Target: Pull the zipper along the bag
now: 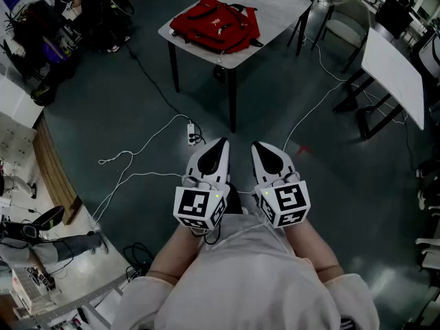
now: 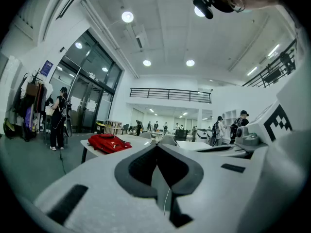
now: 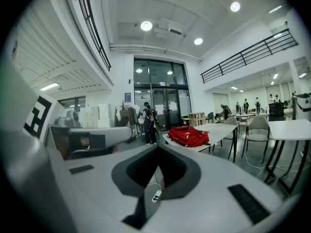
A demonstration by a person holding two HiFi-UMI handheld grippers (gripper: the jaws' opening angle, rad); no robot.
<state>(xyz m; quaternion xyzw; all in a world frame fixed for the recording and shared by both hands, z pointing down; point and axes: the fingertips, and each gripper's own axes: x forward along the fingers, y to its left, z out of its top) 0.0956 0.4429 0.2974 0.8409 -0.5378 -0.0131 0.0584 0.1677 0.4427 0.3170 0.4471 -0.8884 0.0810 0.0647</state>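
My left gripper (image 1: 220, 147) and right gripper (image 1: 260, 147) were both pinched closed on nothing, held near my body. The red backpack (image 1: 215, 25) lay well ahead on the grey table (image 1: 275, 9). It looked soft and likely to bunch, so I judged I'd brace the fabric and pinch its zipper pull, too small to see from there.

Red bag (image 1: 215, 25): zipper too small to tell at this range.
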